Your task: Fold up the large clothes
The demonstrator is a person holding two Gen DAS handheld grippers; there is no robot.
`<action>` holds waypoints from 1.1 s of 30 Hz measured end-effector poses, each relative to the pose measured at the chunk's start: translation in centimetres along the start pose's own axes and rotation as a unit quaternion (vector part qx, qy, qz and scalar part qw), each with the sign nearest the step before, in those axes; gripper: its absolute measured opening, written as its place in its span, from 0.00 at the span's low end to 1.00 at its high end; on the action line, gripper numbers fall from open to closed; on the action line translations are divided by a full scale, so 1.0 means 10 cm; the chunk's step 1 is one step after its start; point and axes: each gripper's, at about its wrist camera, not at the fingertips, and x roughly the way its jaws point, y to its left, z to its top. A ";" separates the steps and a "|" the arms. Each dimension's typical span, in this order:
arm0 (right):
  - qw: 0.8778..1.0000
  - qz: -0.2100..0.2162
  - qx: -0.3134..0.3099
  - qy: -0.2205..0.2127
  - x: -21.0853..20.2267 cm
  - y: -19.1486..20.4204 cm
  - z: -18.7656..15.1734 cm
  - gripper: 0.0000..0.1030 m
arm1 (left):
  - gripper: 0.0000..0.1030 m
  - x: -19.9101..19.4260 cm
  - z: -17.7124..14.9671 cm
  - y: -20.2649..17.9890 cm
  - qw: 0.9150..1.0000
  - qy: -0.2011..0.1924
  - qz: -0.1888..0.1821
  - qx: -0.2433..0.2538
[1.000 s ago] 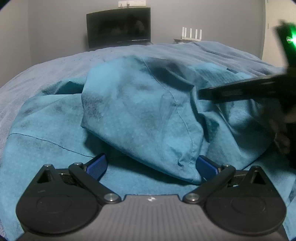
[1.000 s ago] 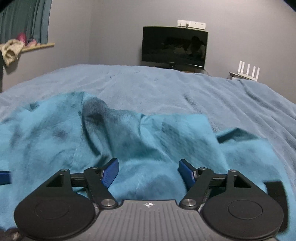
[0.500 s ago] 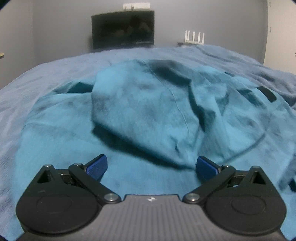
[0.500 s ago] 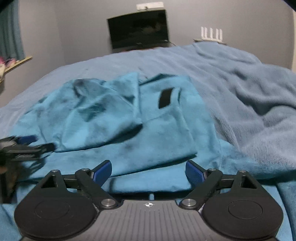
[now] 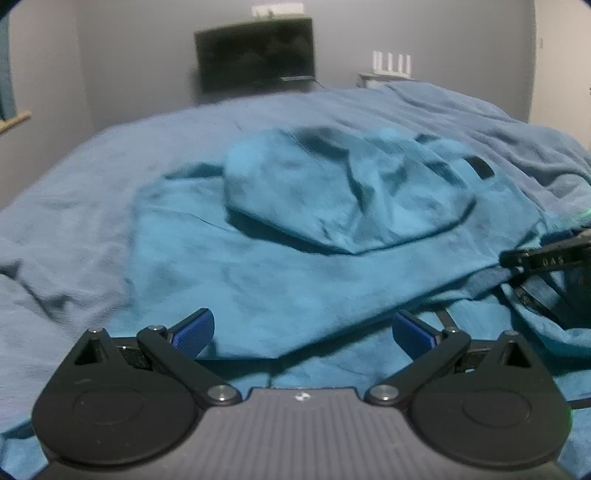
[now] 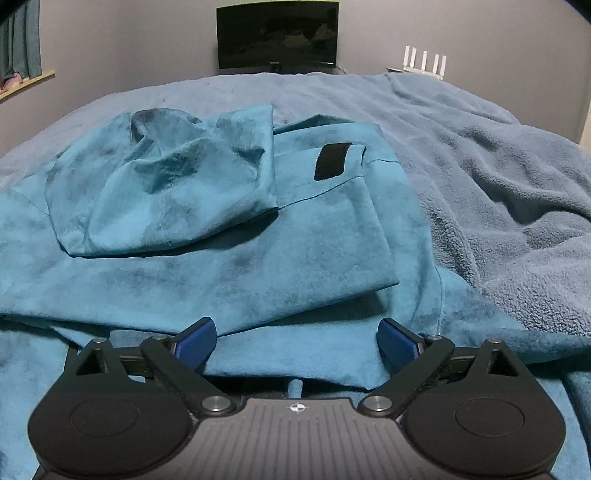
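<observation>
A large teal garment (image 5: pixel 295 266) lies spread and partly folded on the bed; it also fills the right wrist view (image 6: pixel 258 251). A rumpled hood-like part (image 6: pixel 162 184) lies on top of it, beside a black patch (image 6: pixel 330 161). My left gripper (image 5: pixel 303 328) is open and empty, low over the garment's near edge. My right gripper (image 6: pixel 295 338) is open and empty over a folded near edge. The right gripper's body shows at the right edge of the left wrist view (image 5: pixel 546 258).
A grey-blue fleece blanket (image 6: pixel 498 177) covers the bed and bunches up on the right. A dark monitor (image 6: pixel 277 35) and a white router (image 6: pixel 423 61) stand by the far wall. A shelf and curtain (image 6: pixel 22 55) are at far left.
Both grippers have pulled back and away from the garment, which now lies lower and flatter. The right gripper has shifted to the garment's right side.
</observation>
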 end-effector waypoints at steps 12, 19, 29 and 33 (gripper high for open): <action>0.980 0.081 0.044 -0.178 -1.30 -0.42 0.26 0.94 | 1.00 -1.57 0.58 0.65 0.977 -0.185 0.076 -0.078; 0.977 0.017 -0.011 -0.211 -2.21 -0.97 0.24 0.97 | 1.00 -2.27 0.28 1.25 0.982 -0.122 0.074 -0.126; 0.989 -0.012 -0.093 -0.112 -2.65 -1.42 -0.24 0.97 | 1.00 -2.59 -0.53 1.34 0.994 0.009 0.075 -0.075; 0.992 0.036 -0.093 -0.073 -2.73 -1.50 -0.35 0.97 | 1.00 -2.62 -0.76 1.12 0.999 0.035 0.025 -0.021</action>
